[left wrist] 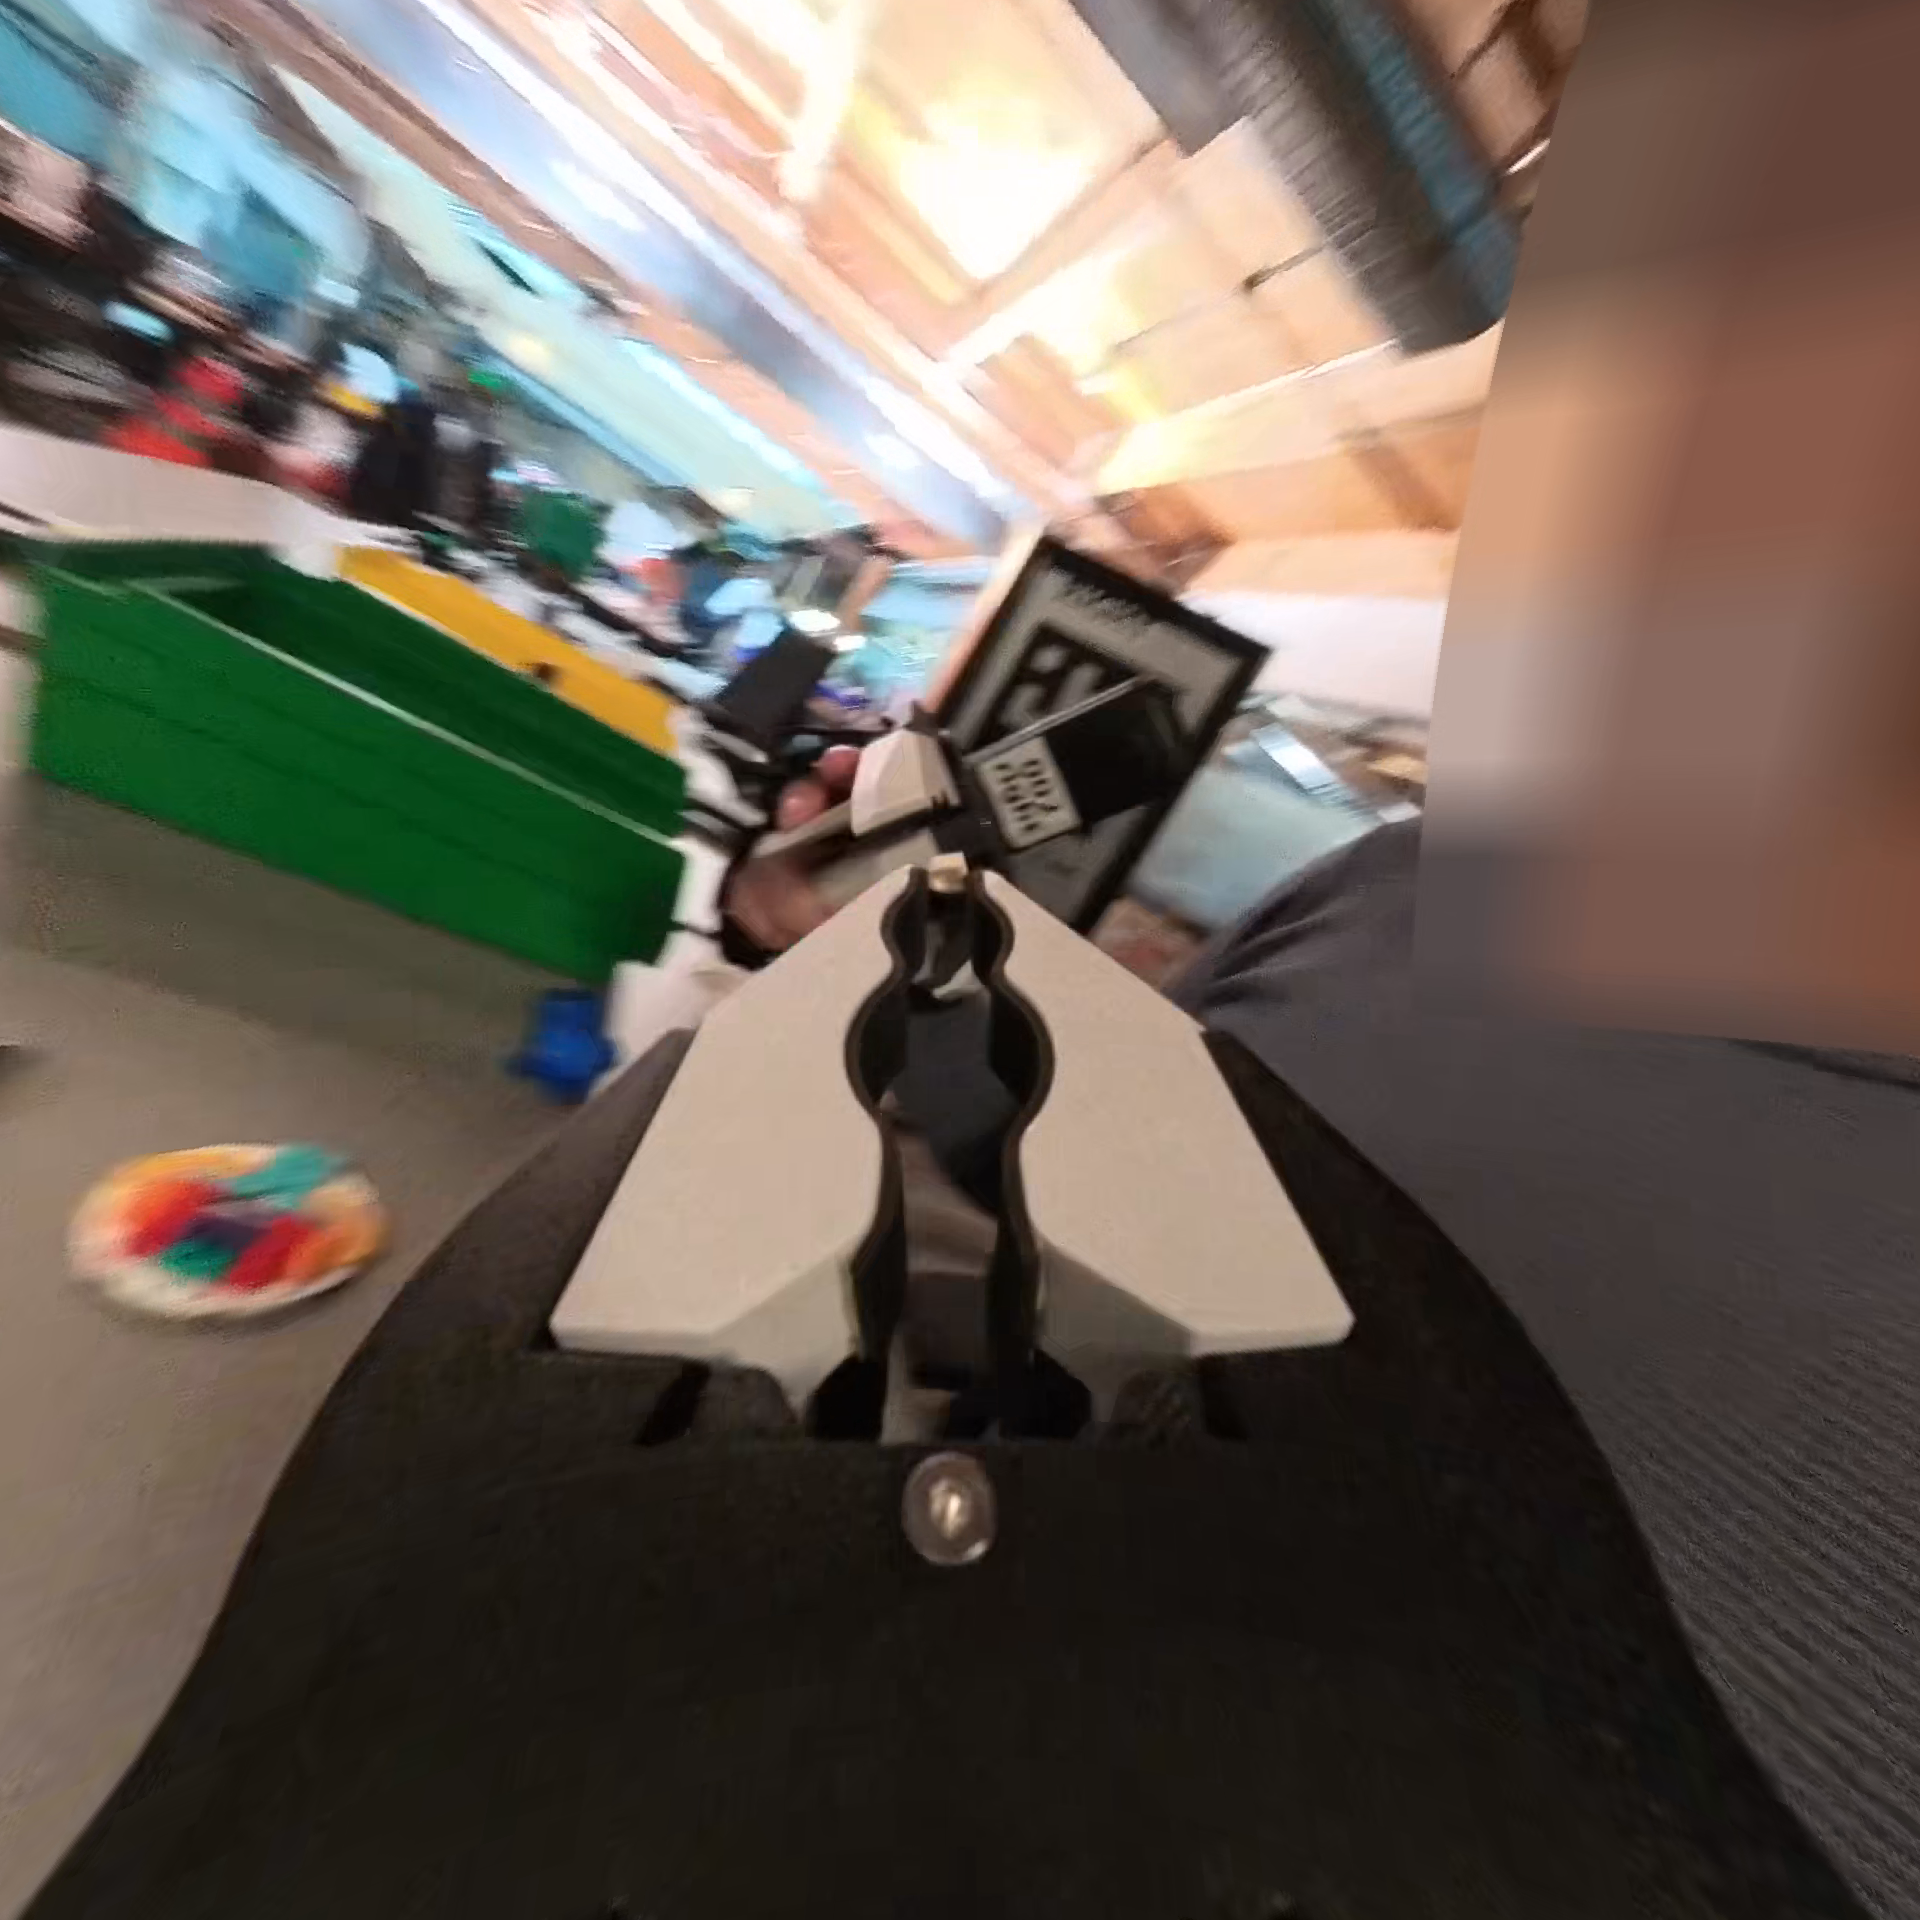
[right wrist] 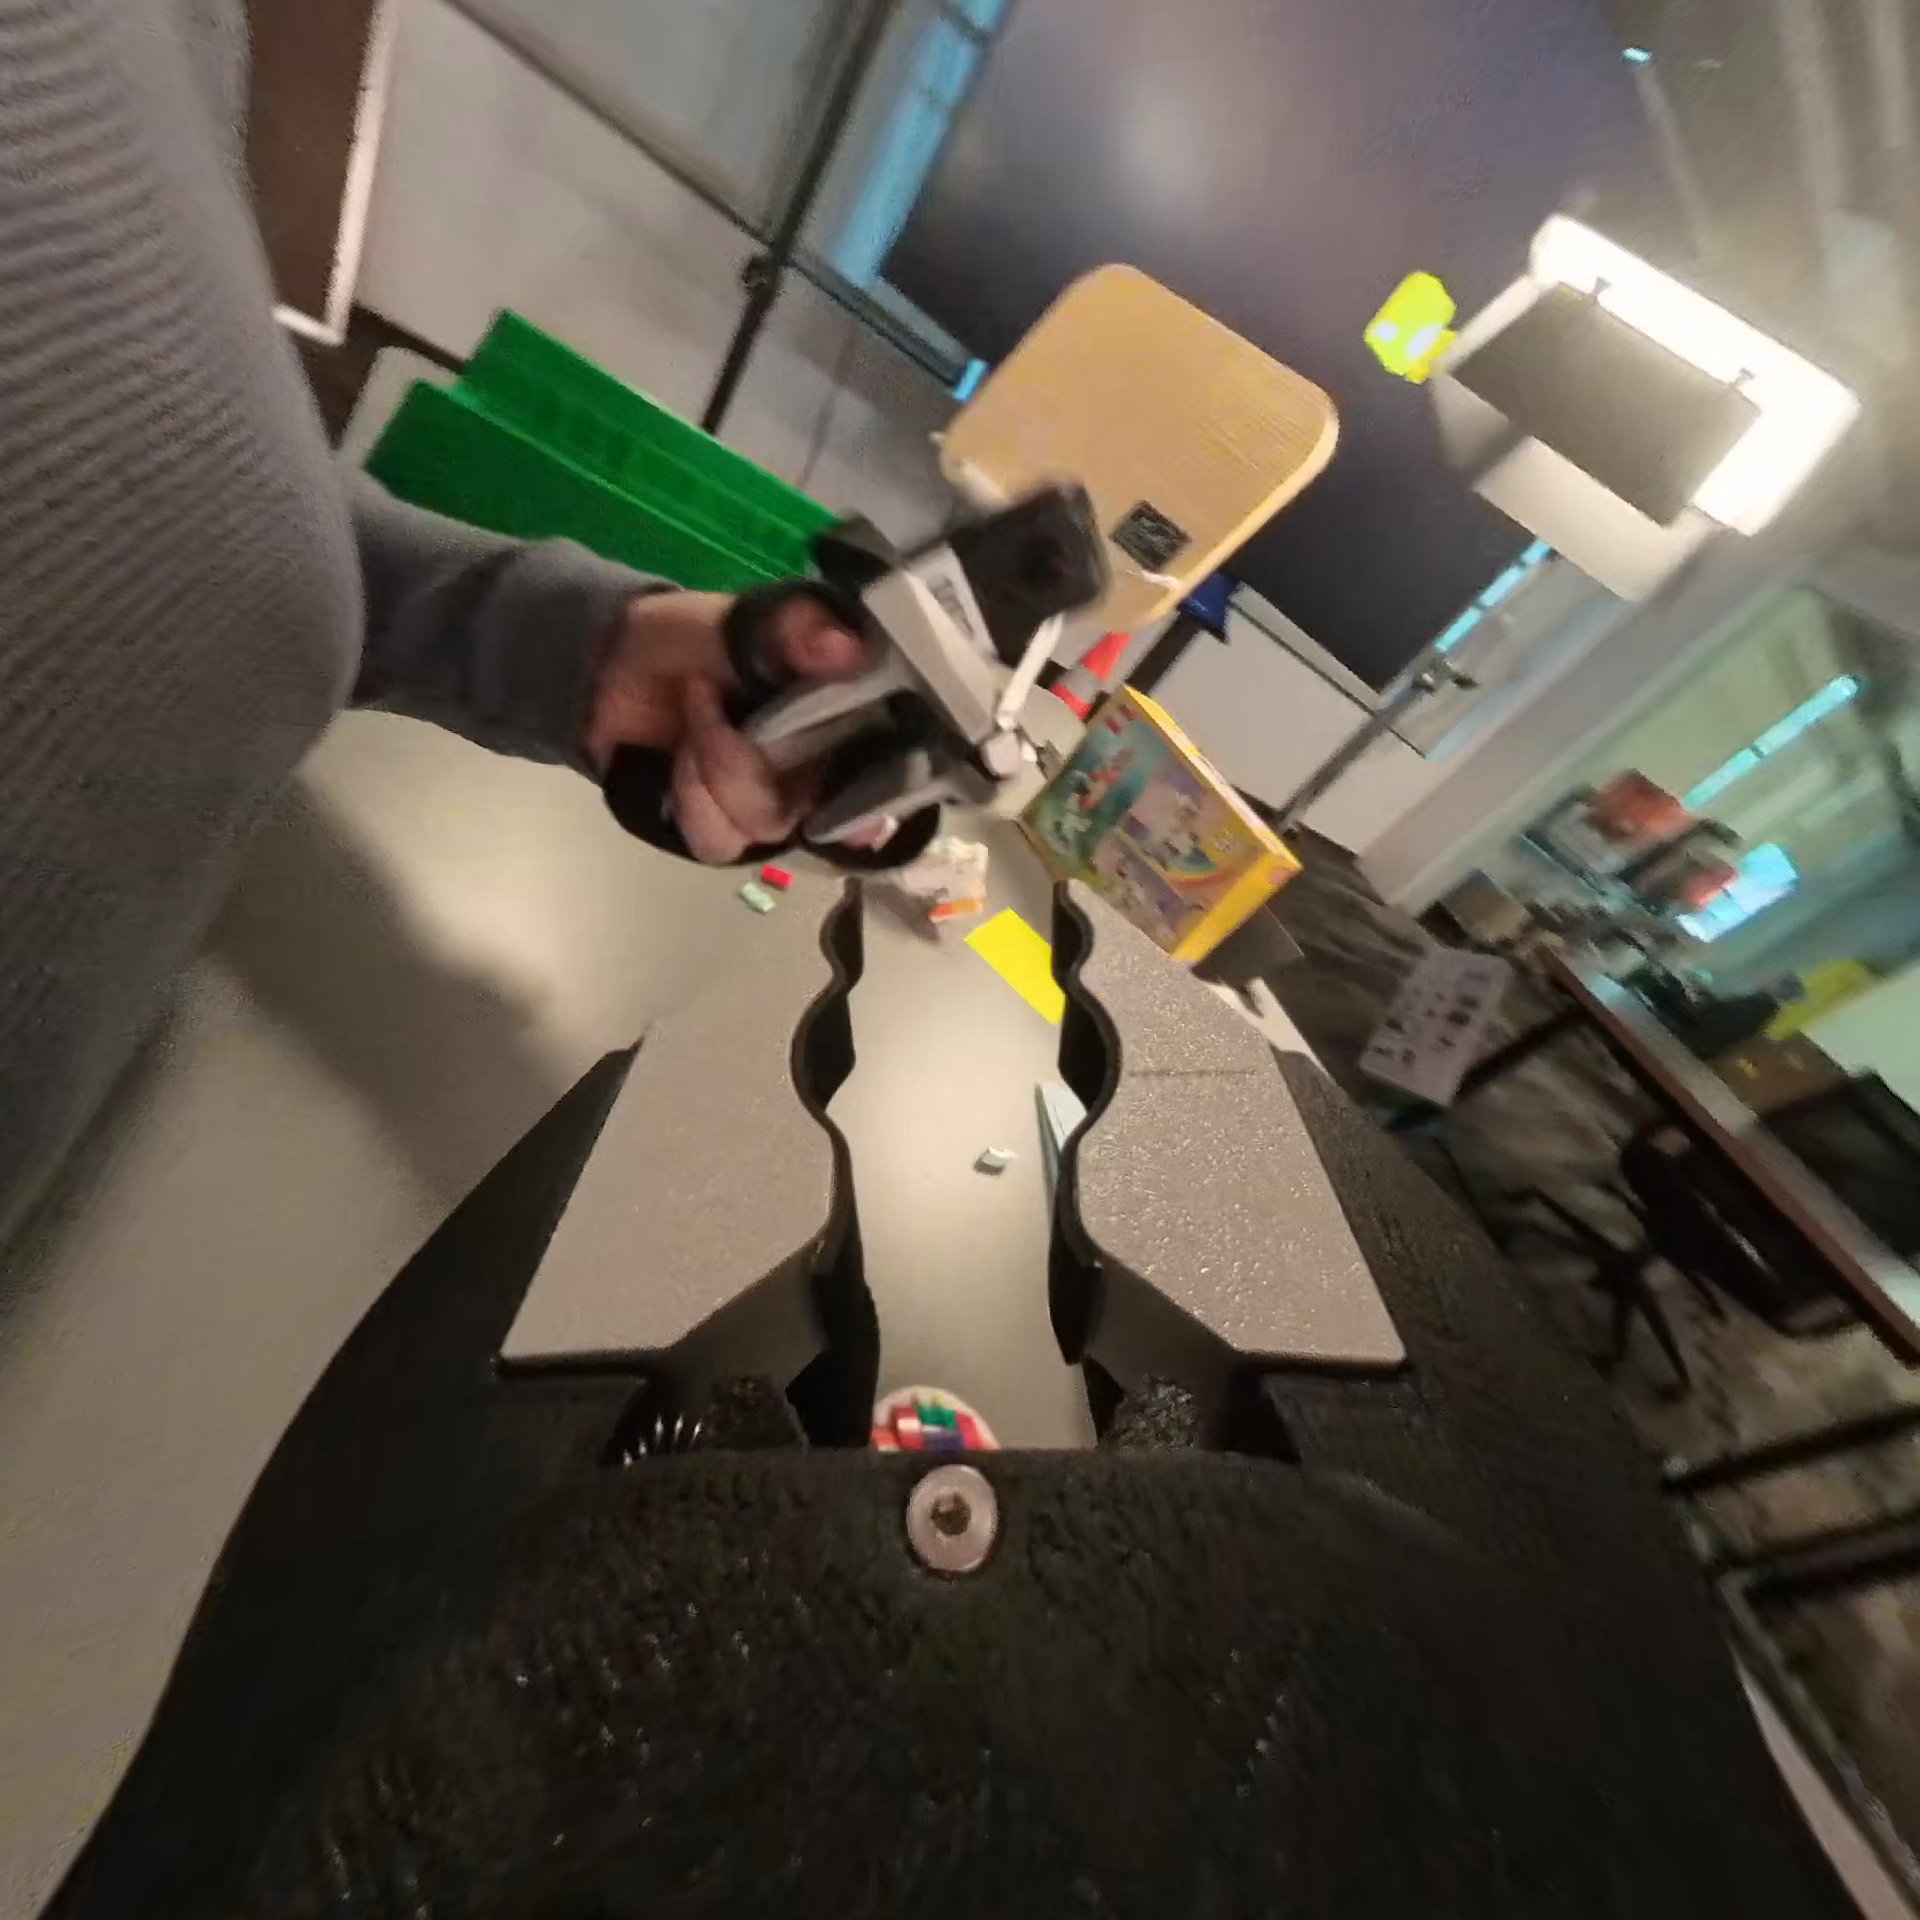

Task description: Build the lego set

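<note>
My left gripper (left wrist: 945,883) is raised above the grey table (left wrist: 208,1039), its jaws nearly closed on a small pale brick (left wrist: 945,869) at the fingertips. My right gripper (right wrist: 956,914) is open and empty, also held in the air. Each gripper faces the other: the right one shows in the left wrist view (left wrist: 904,805), and the left one, held in a hand, shows in the right wrist view (right wrist: 997,748). A plate of mixed coloured bricks (left wrist: 223,1231) lies on the table and also shows in the right wrist view (right wrist: 930,1432).
Green bins (left wrist: 343,748) and a yellow bin (left wrist: 499,634) stand at the table's back. A blue piece (left wrist: 561,1039) lies near them. The set's box (right wrist: 1153,831), a yellow plate piece (right wrist: 1013,961), small red (right wrist: 774,876) and green (right wrist: 756,898) bricks and a pale brick (right wrist: 992,1161) lie on the table.
</note>
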